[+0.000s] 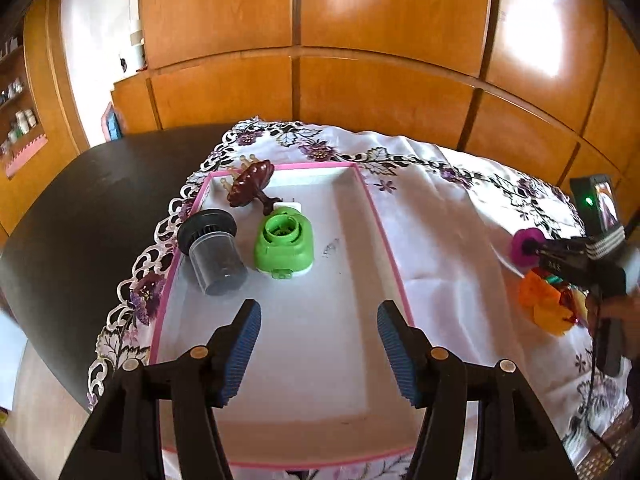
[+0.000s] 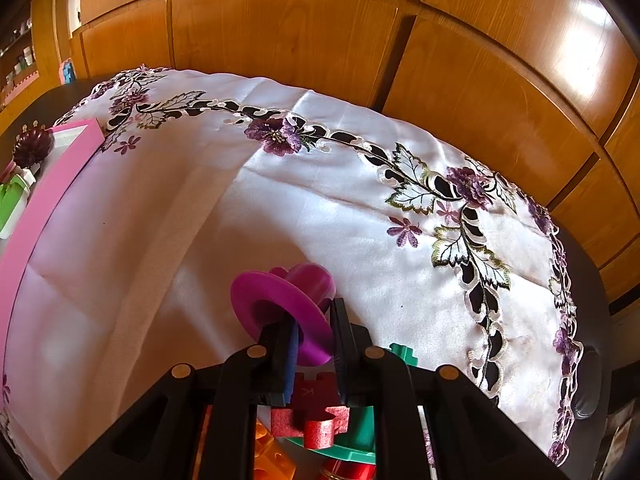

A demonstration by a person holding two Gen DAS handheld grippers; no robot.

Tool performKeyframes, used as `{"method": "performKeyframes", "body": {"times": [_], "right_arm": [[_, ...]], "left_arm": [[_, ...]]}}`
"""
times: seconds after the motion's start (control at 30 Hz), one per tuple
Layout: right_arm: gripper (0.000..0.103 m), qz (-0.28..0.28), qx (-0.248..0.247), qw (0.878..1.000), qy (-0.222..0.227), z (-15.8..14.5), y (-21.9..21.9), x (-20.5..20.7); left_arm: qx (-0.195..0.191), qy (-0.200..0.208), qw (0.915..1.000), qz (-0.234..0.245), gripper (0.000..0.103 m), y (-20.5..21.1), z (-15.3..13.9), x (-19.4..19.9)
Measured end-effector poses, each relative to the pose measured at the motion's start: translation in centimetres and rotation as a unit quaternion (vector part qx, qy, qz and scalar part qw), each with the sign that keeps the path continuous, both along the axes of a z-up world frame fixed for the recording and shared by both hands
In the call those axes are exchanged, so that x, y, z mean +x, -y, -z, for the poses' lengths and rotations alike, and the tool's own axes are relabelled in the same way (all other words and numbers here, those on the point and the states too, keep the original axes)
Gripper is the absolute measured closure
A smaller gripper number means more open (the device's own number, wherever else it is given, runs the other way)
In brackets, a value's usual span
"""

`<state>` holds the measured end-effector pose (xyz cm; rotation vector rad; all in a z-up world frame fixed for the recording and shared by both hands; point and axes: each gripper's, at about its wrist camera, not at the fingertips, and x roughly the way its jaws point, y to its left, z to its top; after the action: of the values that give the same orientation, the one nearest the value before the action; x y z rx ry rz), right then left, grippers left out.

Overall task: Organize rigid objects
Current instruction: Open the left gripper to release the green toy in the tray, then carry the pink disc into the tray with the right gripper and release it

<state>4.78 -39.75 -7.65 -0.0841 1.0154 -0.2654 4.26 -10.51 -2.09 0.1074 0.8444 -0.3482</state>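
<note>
Your left gripper (image 1: 319, 344) hangs spread and empty above the pink-rimmed tray (image 1: 376, 216), where the green gadget (image 1: 285, 243), the clear jar (image 1: 214, 252) and the brown brush (image 1: 251, 183) lie. Your right gripper (image 2: 314, 320) pinches the magenta spool (image 2: 280, 308) over the tablecloth (image 2: 240, 200).
</note>
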Motion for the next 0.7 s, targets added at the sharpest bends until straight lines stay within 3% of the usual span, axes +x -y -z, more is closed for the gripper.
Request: {"method": "performKeyframes", "body": {"times": [0.7], "right_arm": [[0.089, 0.005, -0.014, 1.000, 0.004, 0.1, -0.3, 0.0]], "left_arm": [[-0.015, -0.011, 0.9996, -0.022, 0.038, -2.9, 0.4, -1.0]]}}
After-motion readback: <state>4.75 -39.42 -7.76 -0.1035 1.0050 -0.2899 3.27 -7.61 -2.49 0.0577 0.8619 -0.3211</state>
